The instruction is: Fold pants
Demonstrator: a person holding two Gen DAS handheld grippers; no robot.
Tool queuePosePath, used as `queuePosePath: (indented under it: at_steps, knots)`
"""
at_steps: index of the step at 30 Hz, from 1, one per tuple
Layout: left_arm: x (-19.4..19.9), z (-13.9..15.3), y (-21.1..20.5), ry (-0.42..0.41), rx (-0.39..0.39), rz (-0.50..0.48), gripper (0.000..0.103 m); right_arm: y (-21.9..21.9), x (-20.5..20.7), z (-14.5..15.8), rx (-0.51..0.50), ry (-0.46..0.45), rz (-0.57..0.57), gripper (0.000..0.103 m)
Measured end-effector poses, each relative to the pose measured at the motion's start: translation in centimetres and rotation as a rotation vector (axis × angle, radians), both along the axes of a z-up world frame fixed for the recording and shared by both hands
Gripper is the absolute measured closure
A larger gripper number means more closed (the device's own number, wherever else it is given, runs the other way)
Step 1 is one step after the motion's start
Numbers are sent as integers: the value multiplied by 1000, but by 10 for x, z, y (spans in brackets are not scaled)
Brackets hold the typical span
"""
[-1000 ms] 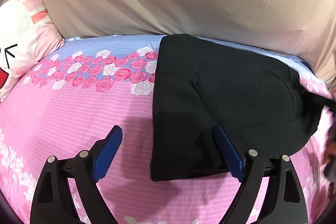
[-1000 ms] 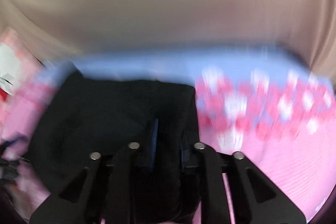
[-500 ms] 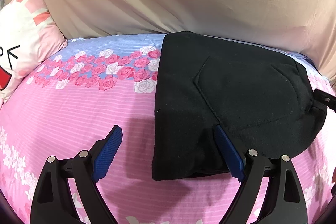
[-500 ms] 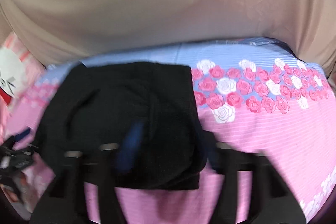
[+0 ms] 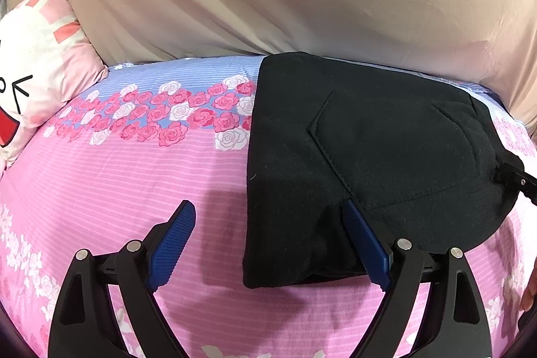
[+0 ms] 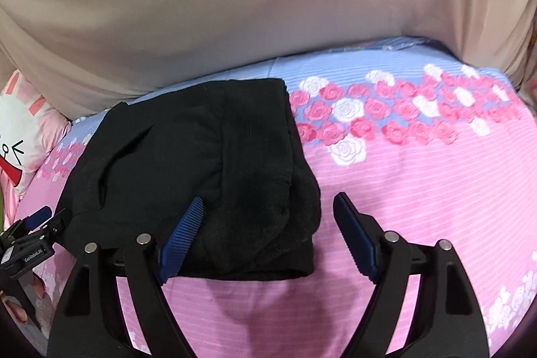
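The black folded fleece pants [image 5: 369,140] hide the pink rose-print bed sheet [image 5: 134,176] beneath them, and their underside and inner layers cannot be seen. The white cartoon-rabbit pillow [image 5: 30,69] is cut off by the left edge. Only a corner of the right tool [image 5: 518,180] shows at the right edge. The left tool [image 6: 23,244] is cropped in the right wrist view.

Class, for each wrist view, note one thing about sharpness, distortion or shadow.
Left wrist view: sharp; fisheye bows the bed; the left gripper casts a soft shadow beside the black pants. Right wrist view: sharp too, dark corner vignette, shadow under the right gripper.
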State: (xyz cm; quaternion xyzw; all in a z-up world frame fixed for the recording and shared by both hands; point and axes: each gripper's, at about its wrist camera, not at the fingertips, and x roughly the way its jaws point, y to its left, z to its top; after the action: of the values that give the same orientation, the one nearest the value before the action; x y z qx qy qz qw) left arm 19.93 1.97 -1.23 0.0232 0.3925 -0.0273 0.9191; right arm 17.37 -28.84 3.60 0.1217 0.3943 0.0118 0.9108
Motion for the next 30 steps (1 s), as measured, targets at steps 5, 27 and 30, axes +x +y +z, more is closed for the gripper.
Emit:
queuePosePath:
  at_steps: [5,27,30]
  knots:
    - [1,0,7,31,-72,-26,16,-10,5,-19,136,68,1,16]
    - [-62,26,-18,-197,8,-105,15,14,-80,18,-49,-138,-88,9]
    - [-111,33,-39,-346,70,-112,9,24,-119,19,-77,-175,-99,8]
